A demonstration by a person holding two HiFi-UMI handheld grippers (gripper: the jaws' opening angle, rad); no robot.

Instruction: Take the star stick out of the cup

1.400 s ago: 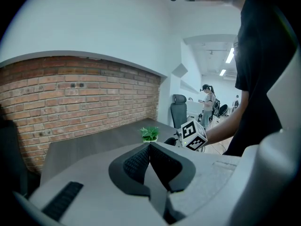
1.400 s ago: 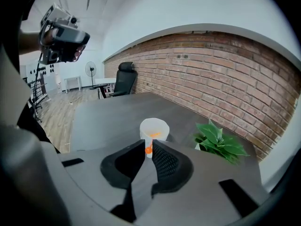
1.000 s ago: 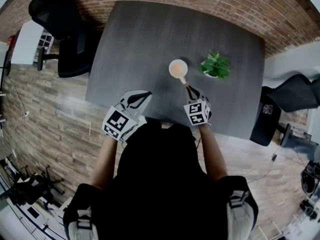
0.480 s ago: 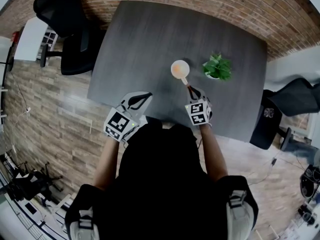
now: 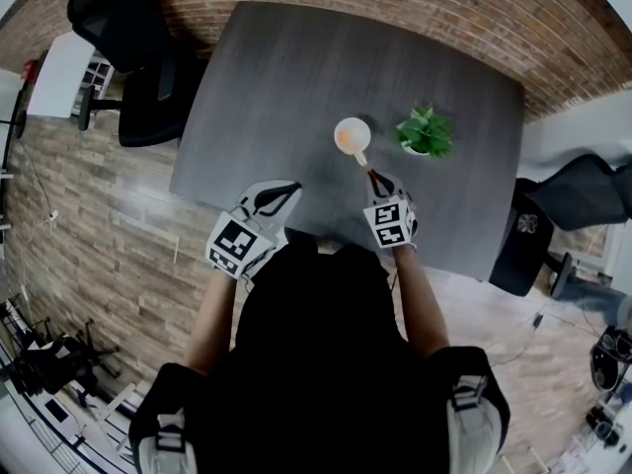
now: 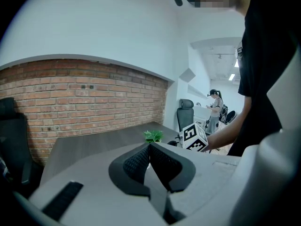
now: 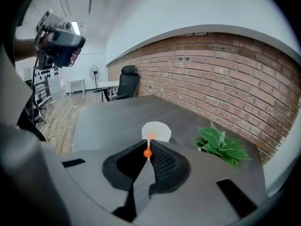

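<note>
A white cup (image 5: 352, 134) stands on the dark table (image 5: 276, 77), with orange showing inside it. A thin orange stick (image 5: 363, 158) slants from the cup's mouth back to my right gripper (image 5: 374, 175). In the right gripper view the cup (image 7: 156, 131) sits just beyond the jaws, which are shut on the stick's ball end (image 7: 147, 153). The stick's far end is hidden in the cup. My left gripper (image 5: 284, 188) hovers over the table's near edge, well left of the cup. Its jaws are shut with nothing between them (image 6: 149, 148).
A small green potted plant (image 5: 427, 131) stands just right of the cup, also in the right gripper view (image 7: 221, 145). Black office chairs stand off the table's far left corner (image 5: 128, 38) and right side (image 5: 583, 191). A brick wall runs behind the table.
</note>
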